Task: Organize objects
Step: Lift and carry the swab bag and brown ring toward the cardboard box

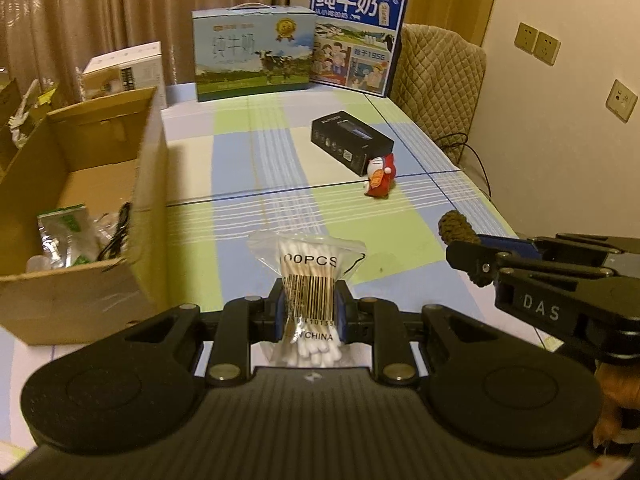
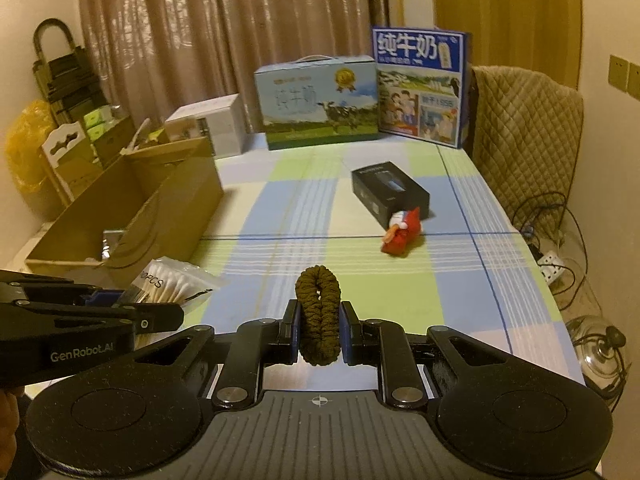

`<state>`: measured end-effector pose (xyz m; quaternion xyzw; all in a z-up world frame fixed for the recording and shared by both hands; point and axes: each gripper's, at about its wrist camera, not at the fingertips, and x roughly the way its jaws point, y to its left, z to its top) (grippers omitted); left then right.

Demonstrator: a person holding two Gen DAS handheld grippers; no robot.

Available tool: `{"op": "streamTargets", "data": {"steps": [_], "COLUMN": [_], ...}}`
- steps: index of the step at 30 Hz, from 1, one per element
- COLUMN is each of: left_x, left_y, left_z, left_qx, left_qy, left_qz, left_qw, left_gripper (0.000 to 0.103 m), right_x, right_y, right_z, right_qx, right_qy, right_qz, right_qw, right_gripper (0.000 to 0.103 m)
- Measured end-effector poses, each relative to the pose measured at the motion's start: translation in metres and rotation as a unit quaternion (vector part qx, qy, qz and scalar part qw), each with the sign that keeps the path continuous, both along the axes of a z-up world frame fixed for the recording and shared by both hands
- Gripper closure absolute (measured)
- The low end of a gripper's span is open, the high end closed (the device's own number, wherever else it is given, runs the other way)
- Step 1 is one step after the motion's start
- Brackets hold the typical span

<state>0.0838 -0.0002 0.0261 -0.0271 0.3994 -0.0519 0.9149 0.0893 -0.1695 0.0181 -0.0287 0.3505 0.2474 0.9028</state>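
Two in grip: left gripper (image 1: 308, 304) pinching cotton swab bag (image 1: 306, 264); right gripper (image 2: 320, 330) squeezing brown hair tie (image 2: 319, 312).
Already boxed: packets lying inside cardboard box (image 1: 152, 184), near left.
Still waiting: red figurine (image 1: 380, 180), black box (image 1: 352, 140), far right.

Left gripper (image 1: 309, 308) clamps cotton swab bag (image 1: 307, 276).

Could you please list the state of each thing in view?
Left claw: shut on cotton swab bag.
Right claw: shut on hair tie.
Cardboard box: open, items inside.
Black box: closed, lying flat.
Red toy: tipped against the black box.
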Motion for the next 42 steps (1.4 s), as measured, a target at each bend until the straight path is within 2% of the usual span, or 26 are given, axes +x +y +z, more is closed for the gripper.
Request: {"op": "streamTargets", "data": {"steps": [13, 42], "left_x": [-0.032, -0.068], "left_y": [0.035, 0.133], "left_z": [0.021, 0.052], "left_qx": [0.001, 0.012], "left_qy": [-0.019, -0.047], "left_qz": [0.026, 0.113], "left_qw": [0.9995, 0.9924], "left_gripper": [0.084, 0.084], "right_x": [-0.024, -0.044], "right_y": [0.031, 0.131], "right_z": [0.007, 0.025], "right_qx": [-0.018, 0.002], "right_qy": [0.003, -0.016], "right_qz": [0.03, 0.131], "right_qw": [0.999, 0.991], "right_gripper": [0.087, 0.087]}}
